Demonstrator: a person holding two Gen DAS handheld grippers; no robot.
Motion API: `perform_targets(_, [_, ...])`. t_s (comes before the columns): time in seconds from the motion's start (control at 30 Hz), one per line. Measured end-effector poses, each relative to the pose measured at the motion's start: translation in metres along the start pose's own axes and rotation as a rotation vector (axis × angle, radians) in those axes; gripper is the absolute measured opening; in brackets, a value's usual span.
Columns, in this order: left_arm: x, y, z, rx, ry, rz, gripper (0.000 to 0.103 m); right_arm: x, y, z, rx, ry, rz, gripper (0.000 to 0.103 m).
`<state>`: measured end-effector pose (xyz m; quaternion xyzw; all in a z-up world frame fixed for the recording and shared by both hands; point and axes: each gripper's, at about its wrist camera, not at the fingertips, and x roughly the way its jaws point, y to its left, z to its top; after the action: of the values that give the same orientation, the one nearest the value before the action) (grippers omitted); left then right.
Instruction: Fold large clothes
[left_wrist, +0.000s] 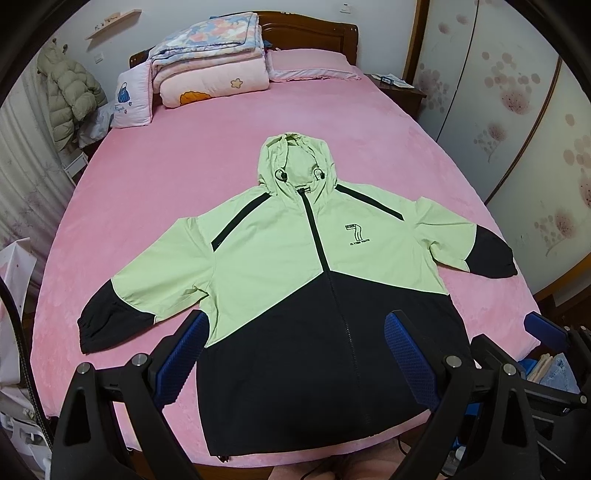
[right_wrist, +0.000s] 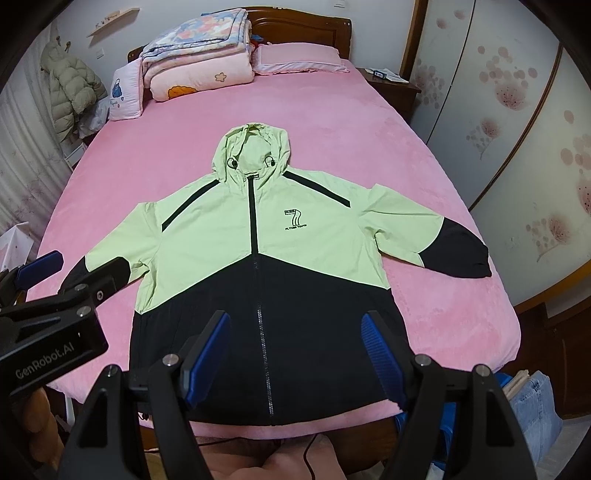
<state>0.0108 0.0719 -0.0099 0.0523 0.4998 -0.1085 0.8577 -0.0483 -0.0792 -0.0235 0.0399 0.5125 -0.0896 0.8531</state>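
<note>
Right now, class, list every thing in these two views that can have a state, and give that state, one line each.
jacket: spread flat, front up, unfolded
zip: closed
hood: laid flat toward the headboard
sleeves: stretched out to both sides
left hand-held gripper: open, holding nothing
right hand-held gripper: open, holding nothing
quilts: folded, stacked

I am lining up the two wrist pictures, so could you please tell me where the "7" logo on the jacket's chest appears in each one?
Left wrist view: the logo lies right of centre, just right of the zip, in the jacket's green upper part.
Right wrist view: the logo lies at about the centre, slightly above the middle, again just right of the zip.
Shared landmark: the jacket's hood, straight above the zip in both.
</note>
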Motion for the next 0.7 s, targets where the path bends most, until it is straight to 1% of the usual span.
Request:
perform_targets(0.3, [-0.006, -0.004, 0.009, 0.031, -0.035, -0.002, 0.095, -0.005, -0.009, 0.005, 0.051, -0.018, -0.015, 0.074])
perform_targets(0.53, [-0.004, -0.011, 0.02, 0.013, -0.05, 0.01, 0.095, -0.006, -0.016, 0.009, 0.048, -0.033, -0.013, 0.074])
perform_targets(0.7, [0.002, -0.023, 0.03, -0.007, -0.052, 0.032, 0.095, -0.002, -0.034, 0.013, 0.068, -0.034, 0.004, 0.074])
